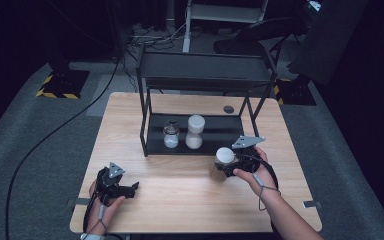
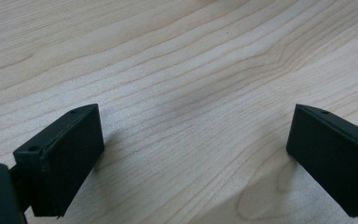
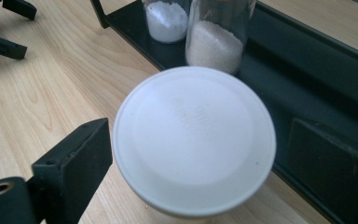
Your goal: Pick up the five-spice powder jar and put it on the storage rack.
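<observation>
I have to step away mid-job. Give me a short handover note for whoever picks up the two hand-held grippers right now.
Right hand-held gripper: jaws on either side of the white-lidded jar with brown contents, in front of the black rack; whether the jar rests on the table or is lifted cannot be told.
Left hand-held gripper: open, holding nothing, low over bare table at the near left.
Done: two jars already stand on the rack's lower shelf, the small jar of white powder and the taller jar of pale grains.
Left, as it looks: set the white-lidded jar on the shelf beside them, probably in the free space to their right.
</observation>
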`<state>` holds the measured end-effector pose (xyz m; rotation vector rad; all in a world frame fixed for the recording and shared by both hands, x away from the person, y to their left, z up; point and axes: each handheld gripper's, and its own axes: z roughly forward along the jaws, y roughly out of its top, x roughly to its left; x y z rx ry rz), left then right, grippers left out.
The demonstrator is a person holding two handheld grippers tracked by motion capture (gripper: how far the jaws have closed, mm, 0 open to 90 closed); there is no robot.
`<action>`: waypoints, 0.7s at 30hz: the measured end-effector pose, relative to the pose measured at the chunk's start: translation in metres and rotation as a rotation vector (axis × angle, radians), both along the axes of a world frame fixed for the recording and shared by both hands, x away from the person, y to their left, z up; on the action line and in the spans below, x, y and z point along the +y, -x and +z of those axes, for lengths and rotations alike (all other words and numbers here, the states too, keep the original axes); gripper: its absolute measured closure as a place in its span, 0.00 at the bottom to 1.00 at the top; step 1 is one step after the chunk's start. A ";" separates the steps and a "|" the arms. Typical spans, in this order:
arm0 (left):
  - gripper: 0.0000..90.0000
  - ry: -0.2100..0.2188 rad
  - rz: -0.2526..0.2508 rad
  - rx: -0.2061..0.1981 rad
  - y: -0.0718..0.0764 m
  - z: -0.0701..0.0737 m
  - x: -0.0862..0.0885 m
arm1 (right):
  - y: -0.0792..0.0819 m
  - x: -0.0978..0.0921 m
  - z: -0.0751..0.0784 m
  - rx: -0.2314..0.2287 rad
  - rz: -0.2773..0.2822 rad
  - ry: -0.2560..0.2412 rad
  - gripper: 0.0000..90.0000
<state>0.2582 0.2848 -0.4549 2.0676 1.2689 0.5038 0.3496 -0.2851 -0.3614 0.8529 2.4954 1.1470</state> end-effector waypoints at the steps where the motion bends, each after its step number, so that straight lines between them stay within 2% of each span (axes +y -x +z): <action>1: 0.04 0.000 0.000 0.000 0.000 0.000 0.000 | 0.000 0.000 -0.001 -0.001 0.003 0.002 0.11; 10: 0.04 0.000 0.000 0.000 0.000 0.000 0.000 | 0.001 -0.002 -0.008 -0.024 0.044 0.007 0.37; 21: 0.03 0.000 0.001 0.000 0.000 0.000 0.000 | 0.001 0.002 -0.002 -0.033 0.049 0.022 0.37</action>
